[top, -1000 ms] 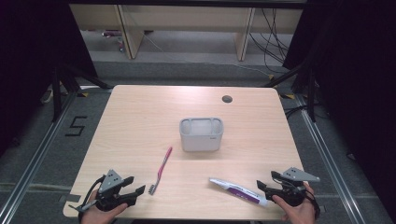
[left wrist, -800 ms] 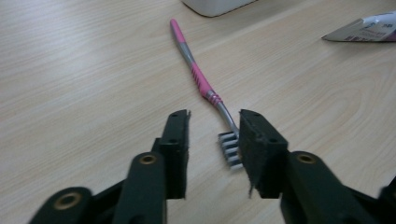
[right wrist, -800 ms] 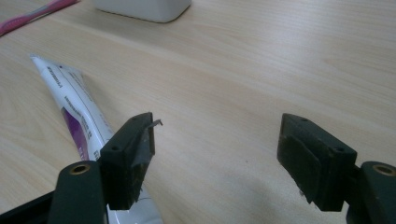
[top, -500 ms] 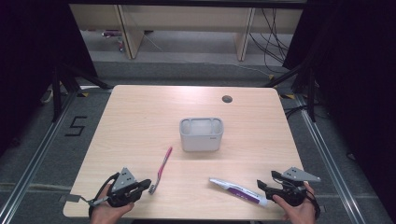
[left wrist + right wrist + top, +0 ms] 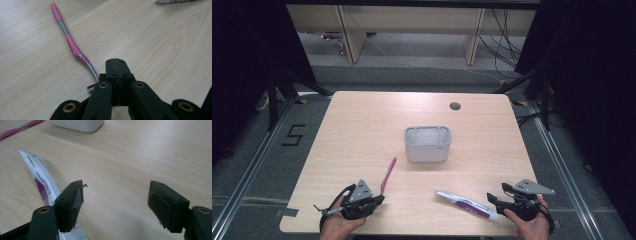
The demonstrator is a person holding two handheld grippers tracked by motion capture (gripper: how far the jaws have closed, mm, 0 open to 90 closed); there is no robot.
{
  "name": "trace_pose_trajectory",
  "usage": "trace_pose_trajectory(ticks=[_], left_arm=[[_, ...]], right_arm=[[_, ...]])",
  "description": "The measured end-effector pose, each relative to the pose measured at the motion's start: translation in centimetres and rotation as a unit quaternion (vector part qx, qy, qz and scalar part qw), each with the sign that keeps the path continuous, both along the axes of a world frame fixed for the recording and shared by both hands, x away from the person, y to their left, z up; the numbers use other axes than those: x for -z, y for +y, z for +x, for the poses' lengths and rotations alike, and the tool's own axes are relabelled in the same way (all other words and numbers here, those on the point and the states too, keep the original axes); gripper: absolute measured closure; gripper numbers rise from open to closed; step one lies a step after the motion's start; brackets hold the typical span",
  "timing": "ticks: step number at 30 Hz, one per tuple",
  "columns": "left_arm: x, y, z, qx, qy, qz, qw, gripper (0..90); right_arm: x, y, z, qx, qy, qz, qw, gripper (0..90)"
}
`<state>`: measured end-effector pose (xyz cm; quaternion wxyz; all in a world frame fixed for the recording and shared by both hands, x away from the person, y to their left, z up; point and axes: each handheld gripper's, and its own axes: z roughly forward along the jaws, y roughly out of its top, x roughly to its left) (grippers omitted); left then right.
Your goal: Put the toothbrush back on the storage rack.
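Observation:
A pink and grey toothbrush [image 5: 388, 172] lies on the wooden table [image 5: 362, 130], its bristle head nearest me. My left gripper [image 5: 379, 199] sits low at that head. In the left gripper view its jaws [image 5: 116, 63] are pressed together with nothing between them, and the toothbrush [image 5: 71, 45] neck runs past their left side. A white and purple toothpaste tube [image 5: 467, 204] lies at the front right. My right gripper [image 5: 492, 198] is at its near end and stands open [image 5: 117, 192]. The tube [image 5: 40, 177] lies beside and under the left jaw, not between the pads.
A grey open container [image 5: 427, 145] stands in the middle of the table, beyond both items. A round cable hole [image 5: 455, 106] is near the far edge. The table's front edge runs just under both hands.
My left gripper has slid right along the front edge to the toothbrush's head, and its jaws have gone from open to shut. The right gripper and the tube have kept still.

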<state>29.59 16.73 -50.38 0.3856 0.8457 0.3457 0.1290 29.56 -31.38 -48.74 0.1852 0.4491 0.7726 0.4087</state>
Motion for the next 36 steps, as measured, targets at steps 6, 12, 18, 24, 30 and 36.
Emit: trace_pose_trajectory(ticks=[6, 12, 18, 24, 30, 36], left_arm=[[0.2, 0.3, 0.3, 0.000, 0.007, 0.014, 0.9999, 89.6], [0.4, 0.6, 0.4, -0.005, 0.012, 0.018, 0.9998, 89.5], [0.4, 1.3, 0.7, -0.009, 0.011, 0.027, 0.9995, 89.5], [0.4, 2.2, 1.1, -0.024, 0.015, 0.032, 0.9991, 89.5], [0.4, 3.2, 1.8, -0.040, 0.015, 0.039, 0.9983, 89.5], [0.5, 3.9, 2.5, -0.049, 0.013, 0.036, 0.9981, 89.5]], right_arm=[[0.0, 0.0, 0.0, 0.000, 0.000, -0.001, 1.0000, 29.4], [-0.1, 0.1, -0.1, 0.003, 0.006, 0.002, 1.0000, 29.5], [-0.1, 0.1, -0.1, -0.005, 0.001, 0.002, 1.0000, 29.6], [-0.1, 0.1, -0.1, -0.002, 0.003, 0.004, 1.0000, 29.6], [-0.1, 0.1, 0.0, -0.005, 0.000, 0.004, 1.0000, 29.6], [0.1, 0.3, -0.1, -0.002, 0.015, 0.019, 0.9997, 29.6]])
